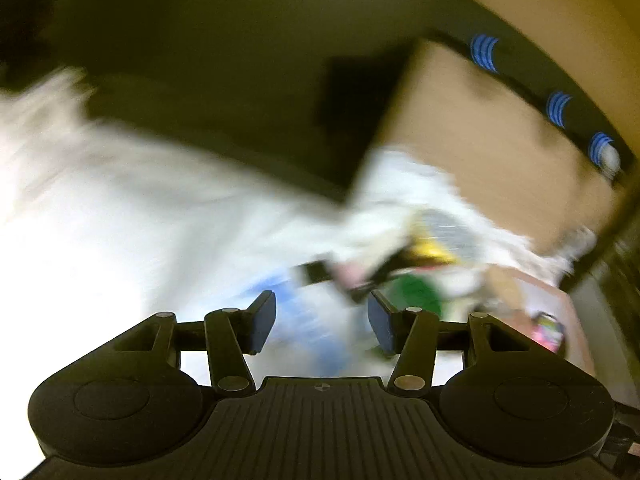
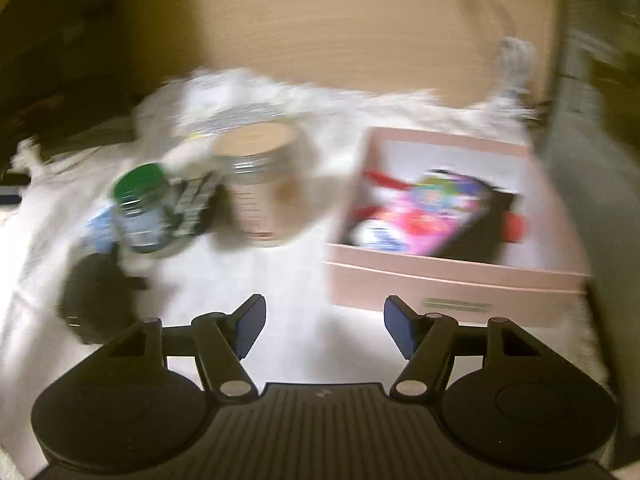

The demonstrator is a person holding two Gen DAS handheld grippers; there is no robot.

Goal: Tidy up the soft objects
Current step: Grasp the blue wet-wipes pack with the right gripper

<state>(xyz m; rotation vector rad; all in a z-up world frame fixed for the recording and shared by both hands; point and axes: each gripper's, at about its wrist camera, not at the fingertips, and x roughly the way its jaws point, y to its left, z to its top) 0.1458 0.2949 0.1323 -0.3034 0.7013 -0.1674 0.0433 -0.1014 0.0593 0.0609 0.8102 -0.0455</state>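
Soft colourful items (image 2: 432,216) inside open pink box (image 2: 452,276) on white cloth (image 2: 280,280).

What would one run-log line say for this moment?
left gripper: open, empty | right gripper: open, empty | pink box: colourful items inside

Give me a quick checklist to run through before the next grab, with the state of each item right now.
1. Right gripper empty, jaws apart: ok.
2. Left gripper empty, jaws apart: ok.
3. Pink box open, with items already inside: ok.
4. Next soft object picked out: cannot tell, both views are blurred.
5. Green-lidded jar and tan-lidded jar out of the path: cannot tell.
6. White fluffy cloth lying flat: cannot tell.
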